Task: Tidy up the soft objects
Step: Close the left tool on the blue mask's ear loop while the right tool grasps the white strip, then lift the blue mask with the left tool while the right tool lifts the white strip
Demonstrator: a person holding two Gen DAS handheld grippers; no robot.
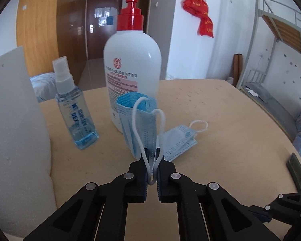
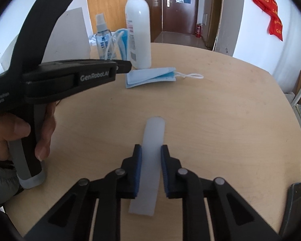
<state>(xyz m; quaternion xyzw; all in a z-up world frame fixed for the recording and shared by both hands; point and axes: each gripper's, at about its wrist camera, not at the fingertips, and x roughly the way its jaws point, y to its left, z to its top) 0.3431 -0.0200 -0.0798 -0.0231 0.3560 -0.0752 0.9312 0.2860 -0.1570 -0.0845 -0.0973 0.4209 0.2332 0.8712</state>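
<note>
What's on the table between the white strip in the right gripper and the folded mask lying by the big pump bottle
Nothing: bare table separates the white strip from the folded mask, seen in the right wrist view.

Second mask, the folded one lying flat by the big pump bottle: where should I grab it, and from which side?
Take the folded mask by its open right end, where the white ear loop trails free onto the table. Come in from the right, low and near level: the pump bottle crowds its far left, and its layers gape at that end.
</note>
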